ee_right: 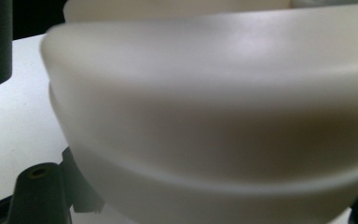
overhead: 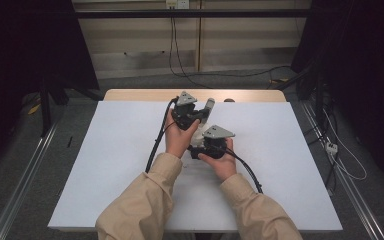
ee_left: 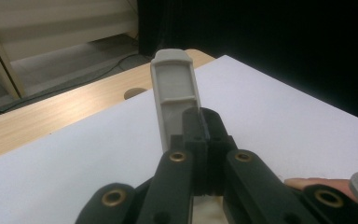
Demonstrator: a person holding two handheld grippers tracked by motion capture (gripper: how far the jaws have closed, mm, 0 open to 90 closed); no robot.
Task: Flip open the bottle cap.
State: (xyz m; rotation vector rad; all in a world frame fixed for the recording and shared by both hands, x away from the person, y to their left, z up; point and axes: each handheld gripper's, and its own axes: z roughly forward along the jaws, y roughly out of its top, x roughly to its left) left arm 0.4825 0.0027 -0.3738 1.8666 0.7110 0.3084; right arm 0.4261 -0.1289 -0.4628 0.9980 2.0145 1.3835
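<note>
Left gripper (overhead: 200, 116): jaws clamped on grey flat handle (ee_left: 175, 95), pointing 1 o'clock, hand (overhead: 179, 137) beneath. Right gripper (overhead: 200, 150): jaws narrow, gripping cream rounded body (ee_right: 214, 116), pointing 9 o'clock. Both over table (overhead: 105, 150) centre.

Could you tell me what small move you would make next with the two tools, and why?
Probably a gentle pull apart, or a careful reseating. The left tool is shut on a flat grey piece that stands up past its jaws, and the right tool is pressed close against a white rounded part. Both meet above the white table, so both parts look gripped.
</note>
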